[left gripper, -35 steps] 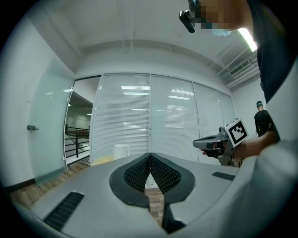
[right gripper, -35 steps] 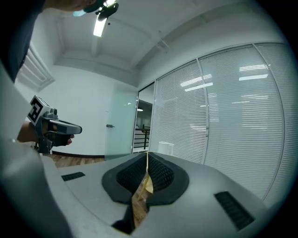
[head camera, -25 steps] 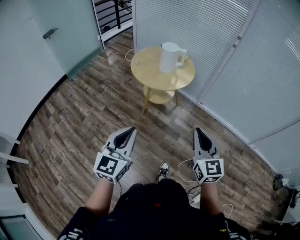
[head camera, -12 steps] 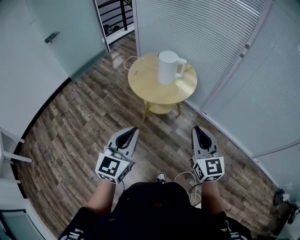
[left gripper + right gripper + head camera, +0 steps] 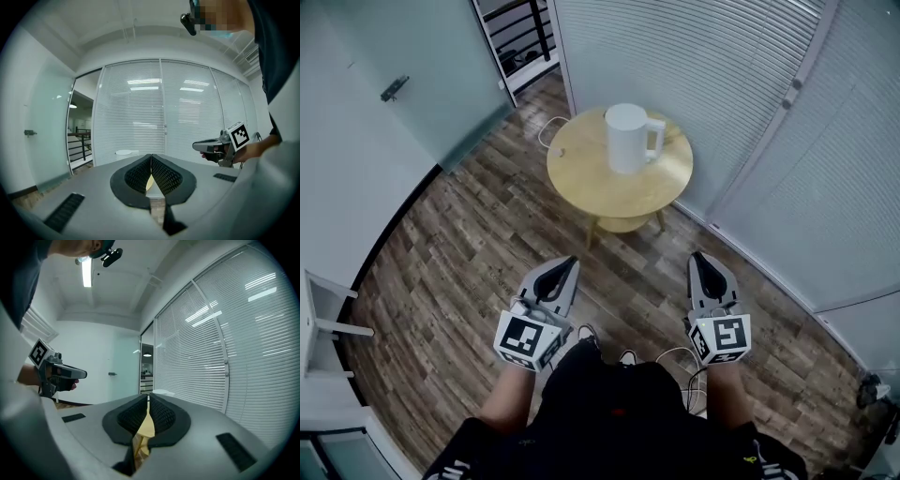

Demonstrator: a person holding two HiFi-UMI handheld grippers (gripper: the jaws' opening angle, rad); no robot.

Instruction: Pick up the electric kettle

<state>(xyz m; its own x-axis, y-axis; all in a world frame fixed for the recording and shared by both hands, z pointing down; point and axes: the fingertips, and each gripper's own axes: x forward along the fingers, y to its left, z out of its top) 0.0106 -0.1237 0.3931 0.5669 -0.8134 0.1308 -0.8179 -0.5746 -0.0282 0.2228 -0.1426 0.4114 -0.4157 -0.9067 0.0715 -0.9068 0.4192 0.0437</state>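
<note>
Left gripper (image 5: 567, 262) and right gripper (image 5: 699, 256) are held side by side above the wooden floor (image 5: 459, 244), both pointing forward and roughly level. In the left gripper view, the fingers (image 5: 138, 176) meet pad against pad at the tips with nothing gripped; only a sliver of background shows in the gap lower down. In the right gripper view, the fingers (image 5: 161, 417) are likewise closed together and empty. The electric kettle (image 5: 628, 138), white, stands upright on the round wooden worktop (image 5: 581, 173). It is ahead of both pairs of fingers, well apart from them, and roughly between the lines along which they point. Its handle (image 5: 656, 136) faces the side of the right fingers. Neither gripper touches kettle or worktop. A lower shelf (image 5: 623, 223) shows beneath the worktop's near edge. Slatted blinds (image 5: 694, 56) run behind the worktop and on past the right fingers. A frosted glass door (image 5: 422, 75) lies ahead and to the left of the left fingers.
</note>
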